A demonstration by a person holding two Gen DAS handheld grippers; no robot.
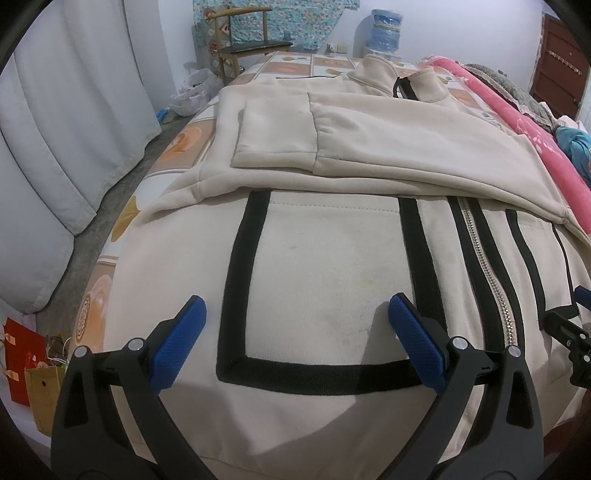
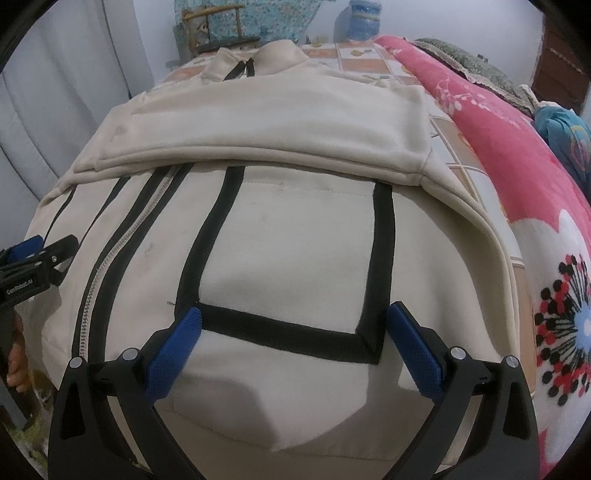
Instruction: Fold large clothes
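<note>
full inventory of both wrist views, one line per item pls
jacket: 1, cream with black trim, flat on bed, sleeves folded across chest
zipper: 1, silver, down jacket front
bedsheet: 1, orange-white tiles, under jacket
blanket: 1, pink floral, right of jacket
chair: 1, wooden, beyond bed
water bottle: 1, blue, by far wall
curtain: 1, white, left
bags: 2, red and tan, floor left
left gripper: open, over hem
right gripper: open, over hem
</note>
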